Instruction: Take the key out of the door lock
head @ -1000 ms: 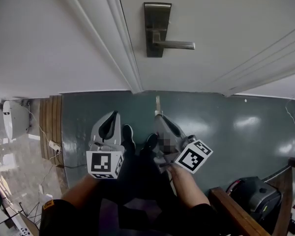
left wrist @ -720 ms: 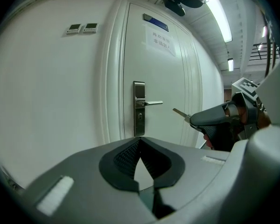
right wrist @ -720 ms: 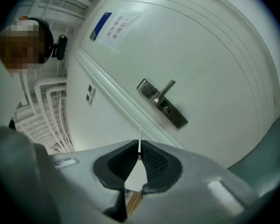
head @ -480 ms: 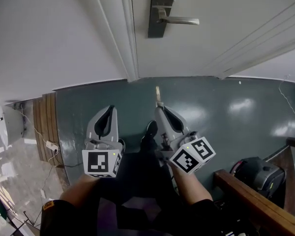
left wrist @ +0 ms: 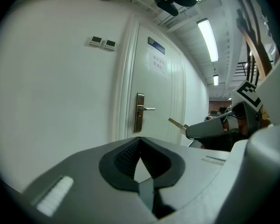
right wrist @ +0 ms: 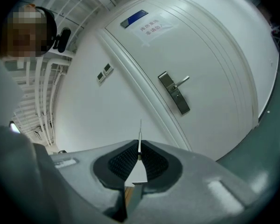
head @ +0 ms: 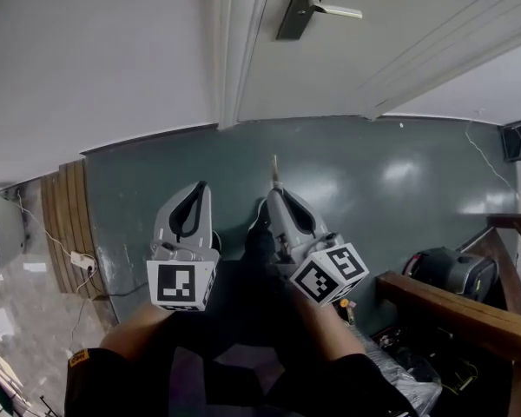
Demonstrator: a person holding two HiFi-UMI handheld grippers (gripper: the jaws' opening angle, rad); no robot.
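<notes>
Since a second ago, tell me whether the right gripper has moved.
Yes. The right gripper, shut on the key, has drawn back from the door: more floor now separates them.

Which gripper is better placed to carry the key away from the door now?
Right. The right gripper is shut on the key, which is already out of the door lock. The left gripper is shut with nothing between its jaws.

glossy floor [head: 399, 198], matt door [head: 417, 33], metal handle [head: 334, 9] and key [head: 275, 172].
</notes>
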